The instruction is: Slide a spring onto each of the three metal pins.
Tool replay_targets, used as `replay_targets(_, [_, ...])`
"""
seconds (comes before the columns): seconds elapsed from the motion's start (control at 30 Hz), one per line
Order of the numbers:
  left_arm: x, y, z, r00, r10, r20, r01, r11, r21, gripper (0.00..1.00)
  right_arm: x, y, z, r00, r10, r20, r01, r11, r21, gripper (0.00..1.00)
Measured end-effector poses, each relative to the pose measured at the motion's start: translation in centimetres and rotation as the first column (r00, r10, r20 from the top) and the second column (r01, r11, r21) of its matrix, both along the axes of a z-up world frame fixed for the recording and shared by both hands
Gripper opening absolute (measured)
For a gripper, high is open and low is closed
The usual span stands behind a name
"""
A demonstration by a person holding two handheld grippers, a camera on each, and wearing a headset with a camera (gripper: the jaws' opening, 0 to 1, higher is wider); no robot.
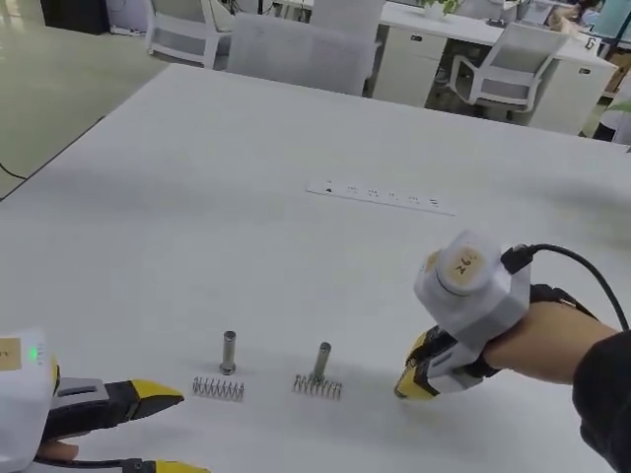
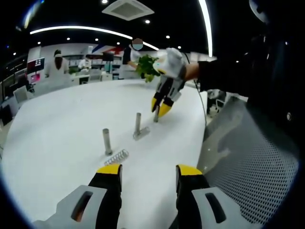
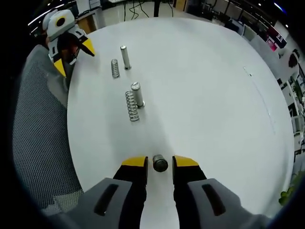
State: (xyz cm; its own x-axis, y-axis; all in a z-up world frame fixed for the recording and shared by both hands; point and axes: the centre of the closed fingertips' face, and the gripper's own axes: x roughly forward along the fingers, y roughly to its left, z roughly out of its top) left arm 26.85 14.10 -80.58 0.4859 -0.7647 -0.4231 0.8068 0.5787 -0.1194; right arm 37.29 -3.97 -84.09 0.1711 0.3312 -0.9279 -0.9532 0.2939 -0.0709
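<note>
Looking down on the white table (image 1: 296,138), we take the middle pin (image 1: 322,362) as our ref pt: it's upright and bare, w/ the middle spring (image 1: 317,386) lying flat at its foot on the side nearer us, so close we can't tell if they touch. Left of the middle pin and apart from it stands the left pin (image 1: 229,352), also upright and bare, and the left spring (image 1: 218,389) lies flat just beside its base, again on our side. Further left and nearer us than the middle pin, the left gripper (image 1: 173,432) hangs off the table edge, yellow tips spread wide, nothing between them. Now over to the right of the middle pin: the right gripper (image 1: 409,382) is down at the table surface, and its own view looks straight onto the round top of the right pin (image 3: 160,163), sitting between the two jaws. Jaws are drawn in narrow, one on each side of that pin, but a dark sliver shows both sides, so as far as we see it's not clamped.
</note>
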Motion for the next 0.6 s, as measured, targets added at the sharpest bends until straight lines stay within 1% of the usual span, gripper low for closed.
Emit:
replay_targets(0.17, [0.0,0.0,0.0,1.0,-0.002,0.0,0.002,1.0,0.001,0.39,-0.1,0.4,0.7,0.999,0.018,0.026,-0.018,1.0,-0.004,0.21])
replay_targets(0.3, [0.0,-0.1,0.0,1.0,-0.004,0.001,0.004,1.0,0.002,0.39,-0.1,1.2,1.4,0.998,0.04,0.045,-0.04,0.999,0.003,0.21])
replay_targets(0.5, [0.0,0.0,0.1,1.0,-0.006,0.004,0.006,1.0,0.001,0.39,-0.5,2.6,2.1,0.996,0.072,0.049,-0.073,0.997,0.02,0.21])
replay_targets(0.6, [0.0,0.0,0.1,1.0,-0.005,0.006,0.005,1.0,0.001,0.39,-0.7,3.1,2.0,0.995,0.085,0.052,-0.086,0.996,0.018,0.22])
